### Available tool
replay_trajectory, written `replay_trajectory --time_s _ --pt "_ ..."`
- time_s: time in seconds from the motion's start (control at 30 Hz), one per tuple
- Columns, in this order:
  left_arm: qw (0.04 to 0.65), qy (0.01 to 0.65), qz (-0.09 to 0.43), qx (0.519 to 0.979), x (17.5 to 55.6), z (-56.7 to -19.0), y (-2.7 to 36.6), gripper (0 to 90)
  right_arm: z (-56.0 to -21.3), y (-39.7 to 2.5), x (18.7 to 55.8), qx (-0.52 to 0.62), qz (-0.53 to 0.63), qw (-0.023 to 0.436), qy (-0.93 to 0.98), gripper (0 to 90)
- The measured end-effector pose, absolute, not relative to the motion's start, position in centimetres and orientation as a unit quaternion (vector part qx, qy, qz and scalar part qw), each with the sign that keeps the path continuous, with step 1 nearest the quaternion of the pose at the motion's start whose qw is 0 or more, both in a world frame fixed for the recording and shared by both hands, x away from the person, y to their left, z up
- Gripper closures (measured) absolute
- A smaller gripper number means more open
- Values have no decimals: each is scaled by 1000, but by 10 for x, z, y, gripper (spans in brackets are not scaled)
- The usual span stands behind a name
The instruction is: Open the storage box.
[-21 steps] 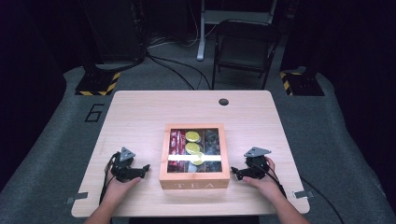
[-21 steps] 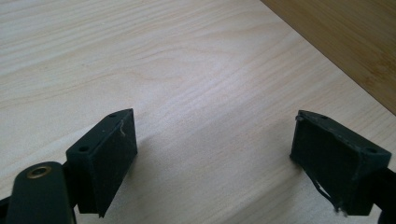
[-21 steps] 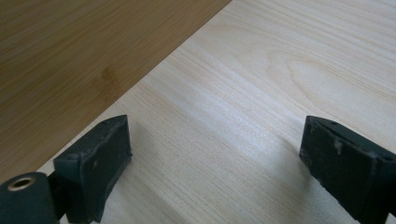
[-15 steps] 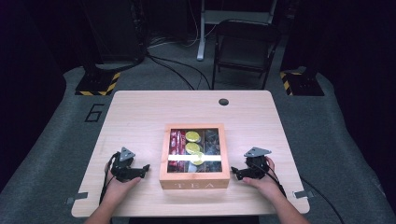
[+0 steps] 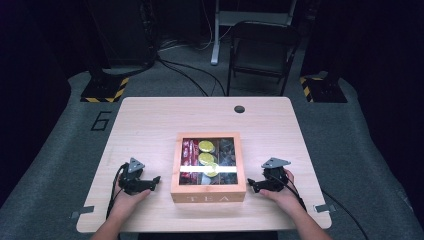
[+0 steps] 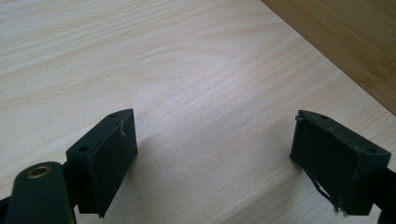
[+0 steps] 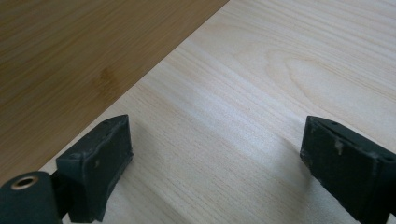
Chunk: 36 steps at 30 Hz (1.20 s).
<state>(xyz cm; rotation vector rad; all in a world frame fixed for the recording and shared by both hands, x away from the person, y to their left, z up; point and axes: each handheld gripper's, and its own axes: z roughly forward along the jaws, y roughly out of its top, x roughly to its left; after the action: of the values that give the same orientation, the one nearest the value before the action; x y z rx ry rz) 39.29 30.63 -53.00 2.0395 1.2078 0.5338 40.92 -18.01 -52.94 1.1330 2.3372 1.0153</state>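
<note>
Tea box [image 5: 208,192] sits mid-table, lid closed, between my grippers. Left gripper [image 5: 156,179] and right gripper [image 5: 249,185] rest just beside its walls, jaws wide, holding nothing. Risk: uneven squeeze from one side could slide or skew the box.

1. The table [image 5: 150,130] is showing pale, smooth, matt wood with fine grain.
2. The box [image 5: 208,193] is showing warmer, darker wood, with a glossy clear lid catching glare.
3. Both hand-held grippers, left [image 6: 215,163] and right [image 7: 217,165], are showing matt black plastic jaws with scuffed edges.
</note>
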Motion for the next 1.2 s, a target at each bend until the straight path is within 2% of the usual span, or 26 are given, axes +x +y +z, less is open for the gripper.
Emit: replay_trajectory --time_s 0.17,0.33,0.43,0.53,0.67,0.83,1.2 --pt "348 467 207 786 393 -530 306 145 -529 -180 409 402 356 177 825 105" --pt "348 468 206 785 391 -529 305 164 -525 -180 407 405 350 174 827 204" --pt "345 468 203 788 390 -527 305 226 -522 -180 407 407 345 169 829 272" --pt "346 467 205 788 389 -526 304 295 -521 -180 406 409 343 164 830 299" --pt "350 472 194 786 387 -519 305 342 -516 -183 405 398 342 171 834 349" --pt "365 476 195 776 385 -512 305 403 -508 -187 402 406 347 173 828 374" --pt "357 464 192 788 383 -506 302 433 -501 -186 395 399 346 184 829 387"
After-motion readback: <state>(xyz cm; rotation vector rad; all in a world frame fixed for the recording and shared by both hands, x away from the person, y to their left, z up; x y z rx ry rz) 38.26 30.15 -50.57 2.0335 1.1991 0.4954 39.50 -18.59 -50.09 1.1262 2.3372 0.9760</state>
